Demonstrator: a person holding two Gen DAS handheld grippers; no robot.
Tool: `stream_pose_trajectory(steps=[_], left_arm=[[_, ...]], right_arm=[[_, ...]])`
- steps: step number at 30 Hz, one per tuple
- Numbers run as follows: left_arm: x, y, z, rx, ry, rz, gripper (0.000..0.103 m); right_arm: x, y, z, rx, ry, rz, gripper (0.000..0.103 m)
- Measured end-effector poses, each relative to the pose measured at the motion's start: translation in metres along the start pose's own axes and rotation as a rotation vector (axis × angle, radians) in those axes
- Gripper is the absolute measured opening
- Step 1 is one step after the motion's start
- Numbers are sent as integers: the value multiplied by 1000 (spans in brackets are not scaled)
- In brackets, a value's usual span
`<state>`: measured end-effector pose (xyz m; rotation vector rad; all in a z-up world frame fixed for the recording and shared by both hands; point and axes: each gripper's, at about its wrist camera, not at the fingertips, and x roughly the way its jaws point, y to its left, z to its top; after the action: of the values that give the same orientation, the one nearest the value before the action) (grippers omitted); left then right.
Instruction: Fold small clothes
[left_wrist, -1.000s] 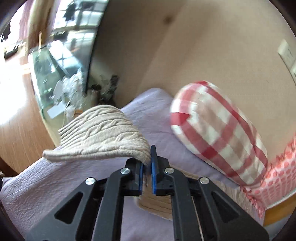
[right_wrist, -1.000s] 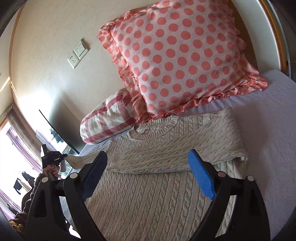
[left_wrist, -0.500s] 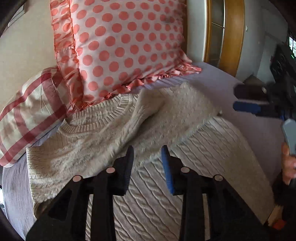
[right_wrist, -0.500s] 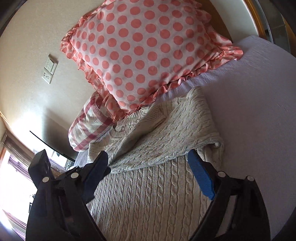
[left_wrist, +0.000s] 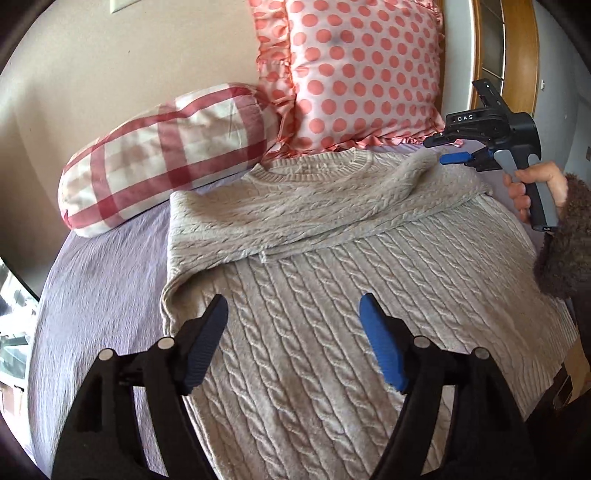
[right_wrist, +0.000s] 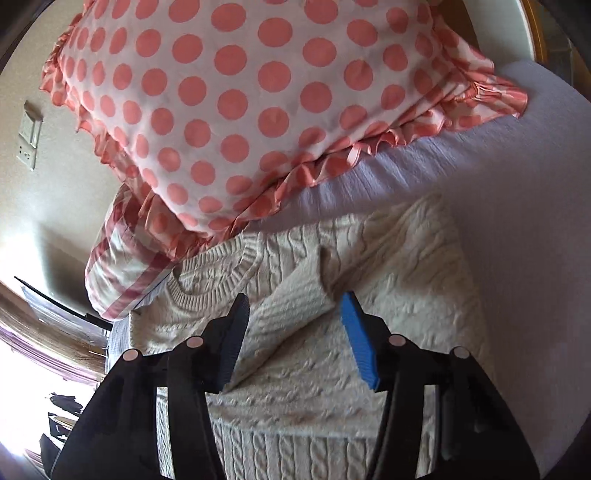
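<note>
The left tool (left_wrist: 291, 314) is hovering with its jaws spread wide, gripping nothing, above the cable-knit sweater (left_wrist: 332, 280) lying flat on the bed (left_wrist: 96, 295); the right tool (right_wrist: 291, 314) is likewise gaping over the folded-in sleeve (right_wrist: 295, 299); both sleeves are looking crossed over the chest; the body folds are remaining, I judge.
</note>
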<state>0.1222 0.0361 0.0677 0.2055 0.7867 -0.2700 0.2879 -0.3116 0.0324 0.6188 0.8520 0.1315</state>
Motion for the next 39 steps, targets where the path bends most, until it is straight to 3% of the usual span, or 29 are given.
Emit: stream_pose_trajectory(steps=[1, 2, 3, 4, 6, 11, 13, 15, 17, 19, 20, 22, 29, 34, 39], left_arm=[[1, 3, -2, -14, 5, -5, 74], [2, 7, -2, -25, 9, -10, 74], [4, 7, -2, -31, 12, -15, 74], [5, 8, -2, -36, 12, -18, 74], [5, 8, -1, -37, 4, -29, 74], [1, 10, 0, -38, -31, -28, 77], [4, 14, 0, -59, -30, -37, 77], [6, 17, -1, -83, -22, -40, 77], [3, 22, -3, -116, -14, -54, 77], [-7, 30, -10, -141, -24, -54, 77], [-13, 36, -15, -151, -32, -41, 77], [-24, 48, -27, -178, -37, -17, 78], [-52, 79, -84, -325, 4, -114, 79], [-58, 73, -120, -382, 39, -208, 79], [-60, 68, -142, -439, 56, -255, 77]], right_arm=[[7, -2, 3, 3, 11, 8, 55], [14, -3, 5, 0, 25, 15, 48], [21, -3, 6, -15, 37, 15, 34], [24, 0, 6, -39, 29, -7, 10], [11, 12, 2, -90, -31, 4, 10], [-70, 57, -9, -171, -196, 103, 10], [-82, 64, -13, -194, -228, -6, 10], [-65, 58, -10, -198, -178, -150, 12], [-51, 34, -8, -126, -107, -267, 30], [-61, 13, -16, -60, -105, -209, 40], [-71, 8, -23, -60, -118, -183, 57], [-92, 3, -41, -96, -151, -152, 75], [-136, -32, -130, -58, -55, -83, 74], [-150, -58, -196, -17, 20, -26, 59], [-154, -57, -235, -37, 52, 70, 51]])
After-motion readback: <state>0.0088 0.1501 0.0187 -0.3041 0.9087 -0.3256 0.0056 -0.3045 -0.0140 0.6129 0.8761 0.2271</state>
